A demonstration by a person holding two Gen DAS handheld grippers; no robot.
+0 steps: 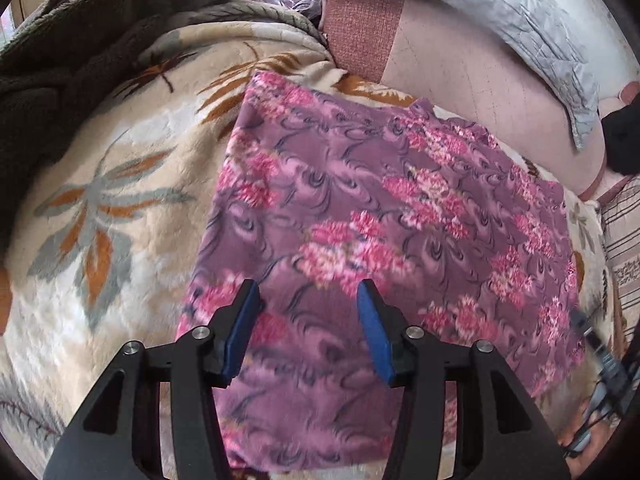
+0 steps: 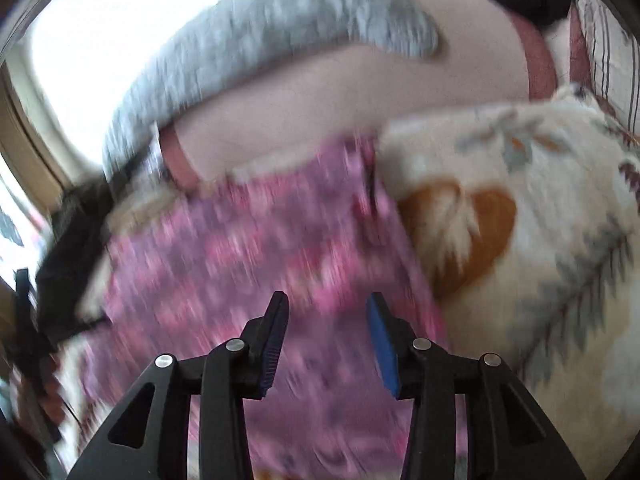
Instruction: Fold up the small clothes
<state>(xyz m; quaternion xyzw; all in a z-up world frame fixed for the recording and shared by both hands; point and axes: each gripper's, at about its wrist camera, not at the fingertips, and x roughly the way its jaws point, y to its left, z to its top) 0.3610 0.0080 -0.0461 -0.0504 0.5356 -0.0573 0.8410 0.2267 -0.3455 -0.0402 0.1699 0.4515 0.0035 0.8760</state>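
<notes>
Purple-and-pink floral garment is lying spread flat on a cream fleece blanket patterned with orange and grey leaves, and everything else is placed here relative to that garment. It is looking like a roughly rectangular, already partly folded piece, with its far edge reaching toward a pale pink cushion. A grey quilted cover is draping over that cushion beyond the garment's far edge. A dark brown plush throw is bunching up well off the garment's far left corner.

The left gripper is hovering over the garment's near edge with its blue-padded fingers standing wide apart, and nothing is sitting between them. The cloth beneath is showing between the jaws, though whether the tips are touching it cannot be told.

In the right wrist view, which is heavily blurred, the garment is filling the centre and the blanket is spreading out to its right. The right gripper is likewise hanging above the garment's near part, jaws parted and gripping nothing.
</notes>
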